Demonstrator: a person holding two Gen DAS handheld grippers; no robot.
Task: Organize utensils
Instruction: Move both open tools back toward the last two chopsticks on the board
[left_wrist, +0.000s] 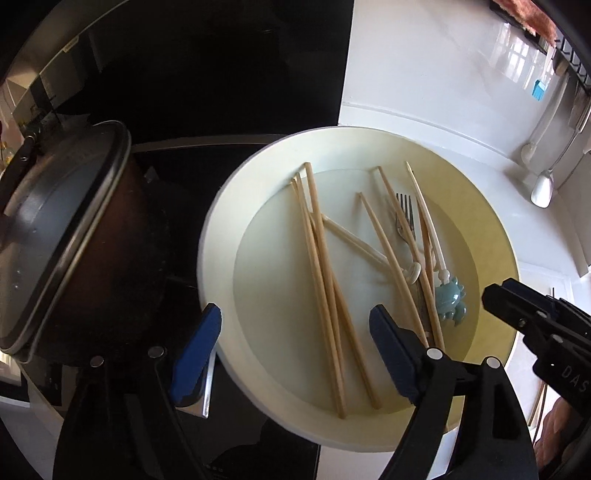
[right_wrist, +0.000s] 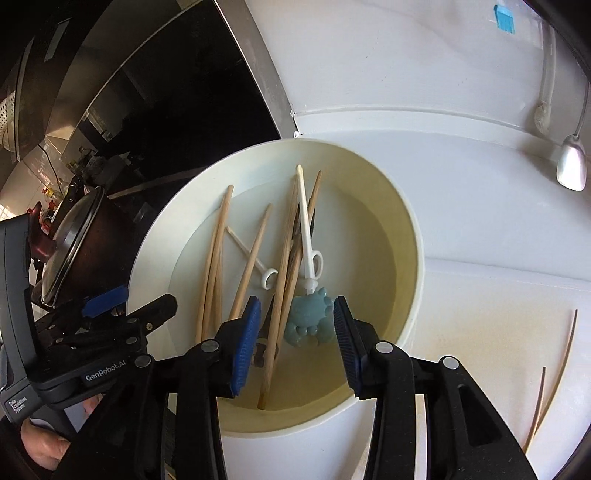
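Mostly pale wooden chopsticks, loosely crisscrossed.

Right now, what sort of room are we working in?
Most likely a home kitchen: a lidded pot sits on a black glass cooktop, spoons hang by the white wall, and a cream bowl of chopsticks and a fork rests on the white counter.

A cream bowl holds tan wooden chopsticks, white training chopsticks with a pale blue crab, and a silver fork. The counter is white; gripper pads are blue on black.
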